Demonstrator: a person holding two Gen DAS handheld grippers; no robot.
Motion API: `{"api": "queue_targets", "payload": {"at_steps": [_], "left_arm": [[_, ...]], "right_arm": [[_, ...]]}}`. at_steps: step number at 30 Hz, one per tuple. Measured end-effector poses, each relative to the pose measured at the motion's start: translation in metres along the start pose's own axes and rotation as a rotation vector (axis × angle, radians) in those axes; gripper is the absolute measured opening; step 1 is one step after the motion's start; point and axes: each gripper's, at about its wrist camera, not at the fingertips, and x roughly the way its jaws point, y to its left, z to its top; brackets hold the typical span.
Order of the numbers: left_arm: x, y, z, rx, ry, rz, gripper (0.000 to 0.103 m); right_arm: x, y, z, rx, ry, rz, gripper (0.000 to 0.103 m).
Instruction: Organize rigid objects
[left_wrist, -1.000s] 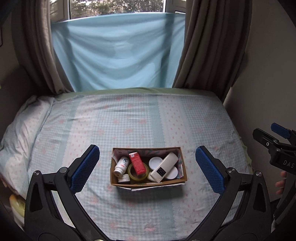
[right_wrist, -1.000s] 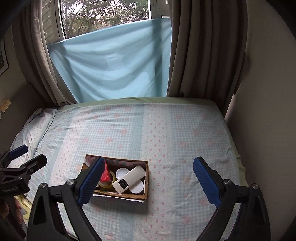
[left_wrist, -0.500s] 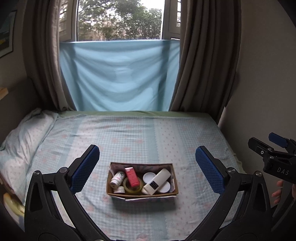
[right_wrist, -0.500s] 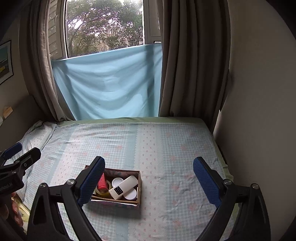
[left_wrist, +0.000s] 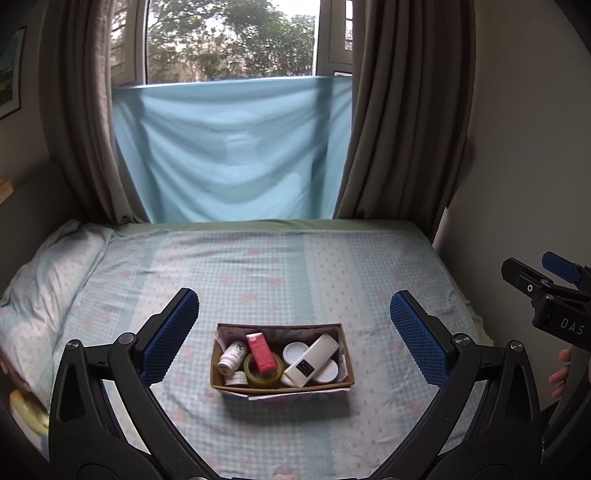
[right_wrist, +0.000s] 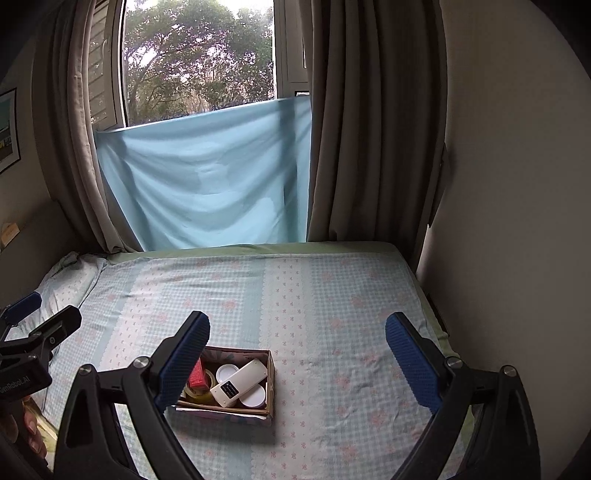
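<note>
Left gripper (left_wrist: 293, 334) is spread wide and empty, held above the near part of the bed, with the cardboard box (left_wrist: 281, 390) framed between its blue pads. Right gripper (right_wrist: 295, 360) is also spread wide and empty, off to the box's right; its left pad hides the box's left end in the right wrist view.

Everything rigid sits inside the box: remote (left_wrist: 311, 360) lying diagonally over white round lids (left_wrist: 295, 350), red carton (left_wrist: 260, 351) leaning on the tape roll (left_wrist: 263, 372), white bottle (left_wrist: 232, 357) at the left end, a small jar (left_wrist: 236, 379) in the front-left corner.

Step, my read: pre-grasp, nothing picked yet. Contents are piled, so either the sort hasn't begun or it's all packed; can't tell which.

Next move if unpacking: remote is on top and most exposed, so take it first, across its narrow width. Carton second.

Clearance:
- bedsheet (left_wrist: 258, 266) is bare all round the box, lots of drop space beyond and to the right
- wall (right_wrist: 517, 221) runs close along the bed's right edge
- pillow (left_wrist: 44, 280) on the left
- box walls are low, top-down entry looks easy; soft mattress may let the box tip
</note>
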Motion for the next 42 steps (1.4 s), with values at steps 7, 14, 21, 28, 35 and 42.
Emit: {"api": "queue_targets", "payload": {"at_steps": [7,14,21,28,35,42], "left_arm": [[0.002,0.001,-0.003,-0.002,0.009,0.002,0.103],[0.001,0.000,-0.004,-0.002,0.008,0.003,0.103],[0.001,0.001,-0.005,-0.004,0.009,0.009,0.103],[0.001,0.004,-0.004,-0.013,0.014,0.011,0.103],[0.002,0.004,-0.002,-0.015,0.015,0.022,0.103],[0.000,0.001,-0.001,0.003,-0.003,0.051,0.103]], "right_arm": [[-0.002,0.003,0.000,-0.009,-0.002,0.000,0.095],[-0.002,0.007,0.002,-0.018,-0.007,0.002,0.095],[-0.002,0.010,0.002,-0.025,-0.006,0.007,0.095],[-0.002,0.011,0.002,-0.025,-0.007,0.006,0.095],[-0.002,0.011,0.002,-0.024,-0.008,0.007,0.095],[-0.002,0.012,0.004,-0.023,-0.010,0.007,0.095]]}}
